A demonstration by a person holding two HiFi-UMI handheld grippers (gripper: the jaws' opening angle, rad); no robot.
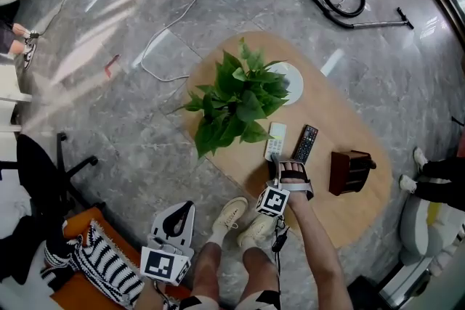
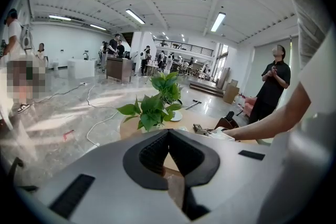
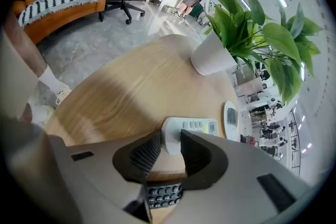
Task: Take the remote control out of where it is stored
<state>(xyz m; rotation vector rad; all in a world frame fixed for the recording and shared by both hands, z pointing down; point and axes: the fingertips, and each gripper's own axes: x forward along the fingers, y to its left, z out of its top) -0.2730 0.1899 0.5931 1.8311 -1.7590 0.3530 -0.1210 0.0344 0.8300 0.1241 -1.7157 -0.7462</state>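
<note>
**A:** Remote control (image 1: 277, 134), the white one: where is it in the head view?

**B:** It lies flat on the desk (image 1: 341, 120), outside the brown holder (image 1: 351, 172) and just beside a black remote (image 1: 305, 144). The right gripper (image 1: 287, 165) sits at its near end. The left gripper (image 1: 182, 210) hangs off the desk, over the floor by the person's shoes.

**A:** Is there room to move?

**B:** There is bare wood between the remotes and the holder. The plant (image 1: 236, 98) crowds the far left. The desk's near edge is close behind the right gripper, so any pull back should be short.

**A:** And the left gripper view?

**B:** Its pads are pressed together on nothing. Across the desk a dark slim thing (image 2: 229, 114) stands up out of the holder. It may be another remote, but I cannot tell.

**A:** The right gripper view?

**B:** The jaws are spread, with the white remote's end in the gap. One jaw overlaps it, and I judge the pads are not pinching. Black keys show just under the jaws. It could be a set-down or a pick-up, and I can't say which. Either way, I would keep the jaws square to the remote's sides and move straight up. The gripper should not drag across the black remote or nudge the second white handset (image 3: 231, 120) alongside.
</note>
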